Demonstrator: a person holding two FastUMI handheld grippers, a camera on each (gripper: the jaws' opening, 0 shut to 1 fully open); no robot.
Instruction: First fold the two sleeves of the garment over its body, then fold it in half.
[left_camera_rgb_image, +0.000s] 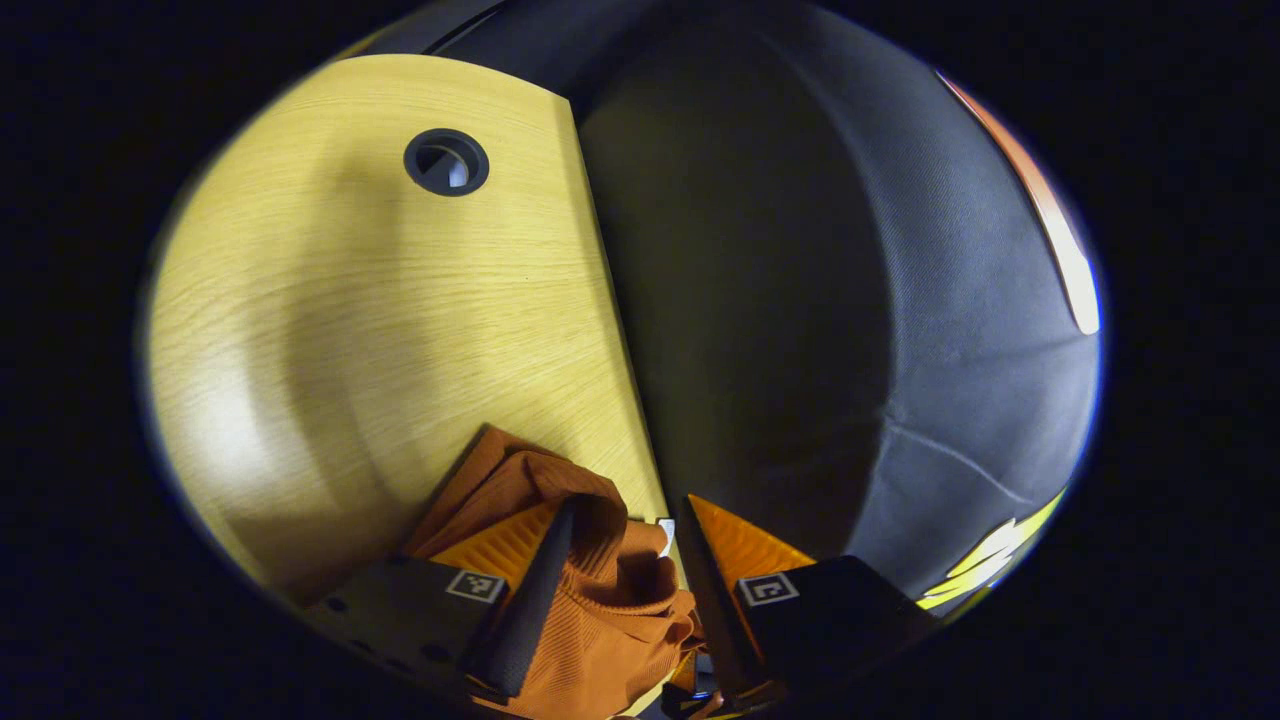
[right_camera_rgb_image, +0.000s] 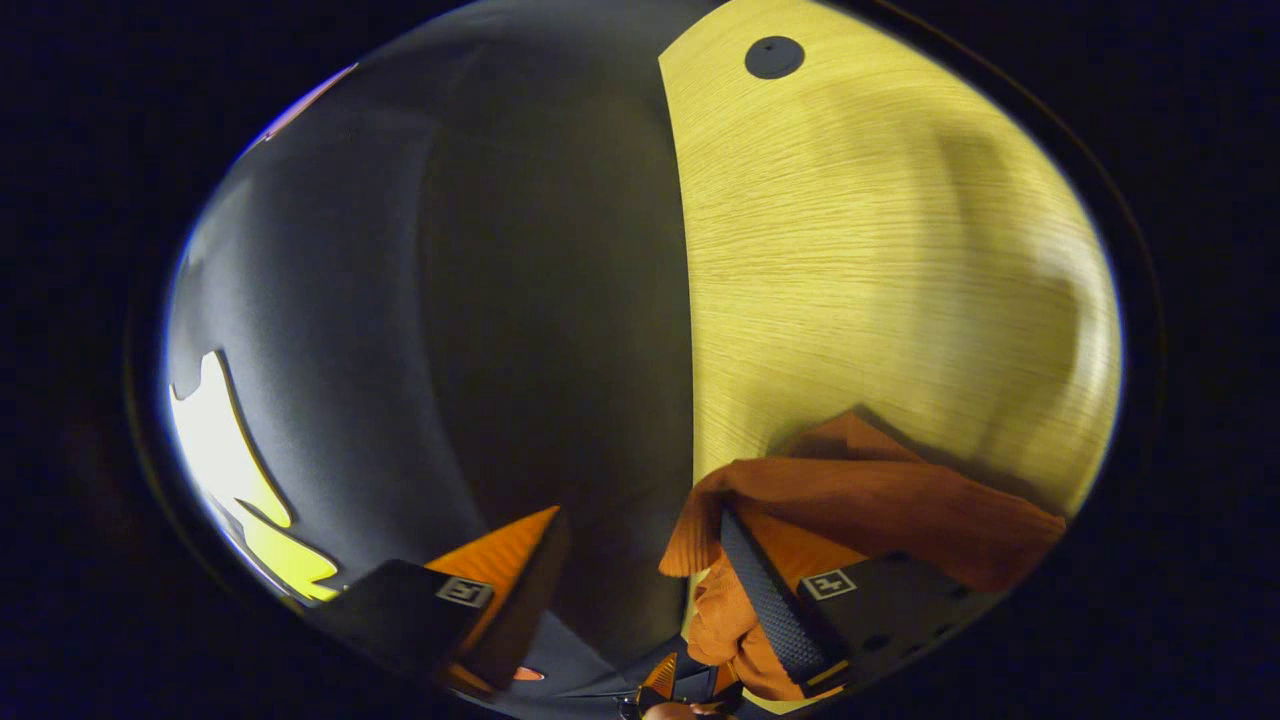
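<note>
The orange ribbed garment (left_camera_rgb_image: 610, 610) lies bunched at the table's edge, in the left gripper view. My left gripper (left_camera_rgb_image: 627, 505) stands open around that bunch; the cloth rests against one finger (left_camera_rgb_image: 535, 590) and reaches close to the other finger. In the right gripper view a fold of the same garment (right_camera_rgb_image: 880, 500) drapes over one finger (right_camera_rgb_image: 765, 595) of my right gripper (right_camera_rgb_image: 640, 515). That gripper is open too, and the cloth stays well apart from its other finger (right_camera_rgb_image: 520, 600). The rest of the garment is hidden below both views.
A light wooden table (left_camera_rgb_image: 400, 300) runs ahead with a round cable hole (left_camera_rgb_image: 446, 161), which also appears far off in the right gripper view (right_camera_rgb_image: 774, 57). The table edge (left_camera_rgb_image: 620, 330) drops off beside the black cloth wall (left_camera_rgb_image: 850, 300).
</note>
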